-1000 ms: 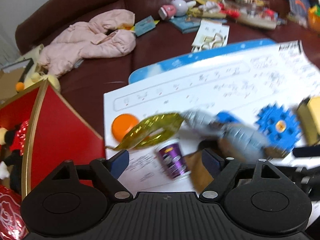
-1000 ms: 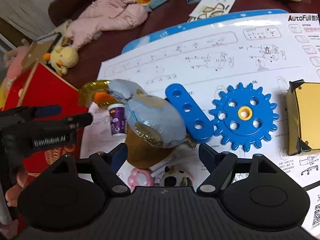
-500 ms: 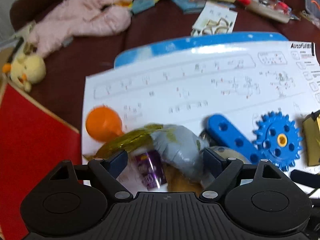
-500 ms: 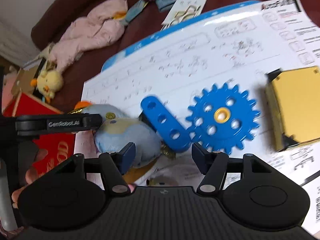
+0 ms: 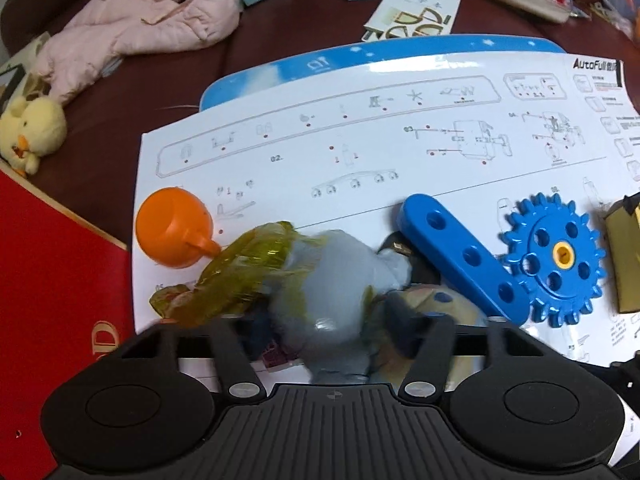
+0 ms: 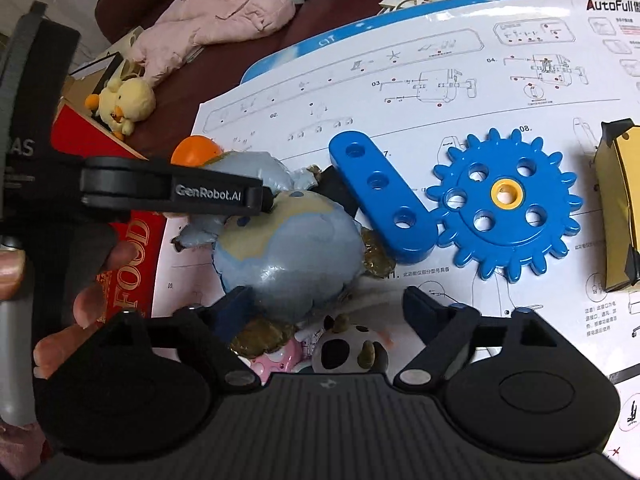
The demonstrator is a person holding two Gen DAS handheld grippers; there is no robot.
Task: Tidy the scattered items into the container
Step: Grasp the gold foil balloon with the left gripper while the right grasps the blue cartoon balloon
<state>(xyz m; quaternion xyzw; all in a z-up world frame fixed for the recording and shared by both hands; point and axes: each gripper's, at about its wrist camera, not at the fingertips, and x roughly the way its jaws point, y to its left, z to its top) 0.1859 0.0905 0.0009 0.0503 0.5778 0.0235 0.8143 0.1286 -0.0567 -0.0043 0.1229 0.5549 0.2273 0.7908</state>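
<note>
A grey-blue foil balloon [image 5: 328, 300] with a crumpled gold tail [image 5: 248, 272] lies on the white instruction sheet [image 5: 360, 152]. My left gripper [image 5: 320, 316] points steeply down over it, its jaws closing with the balloon filling the gap and the pads against its sides. In the right wrist view, a left finger [image 6: 208, 194] lies across the balloon [image 6: 288, 252]. My right gripper [image 6: 328, 304] is opening just in front of the balloon's near edge and grips nothing. A cow-patterned toy [image 6: 348, 348] and a pink toy [image 6: 276, 360] sit under it. The red box [image 5: 48, 280] stands at the left.
An orange cup [image 5: 172, 226], a blue holed bar [image 5: 460, 256], a blue gear [image 5: 556, 260] and a yellow box [image 5: 624, 264] lie on the sheet. A yellow duck plush [image 5: 32, 132] and a pink jacket [image 5: 152, 20] lie on the brown sofa behind.
My left gripper has come down onto the balloon and its jaws have narrowed around it. The right gripper's jaws have spread wider and it has sunk a little.
</note>
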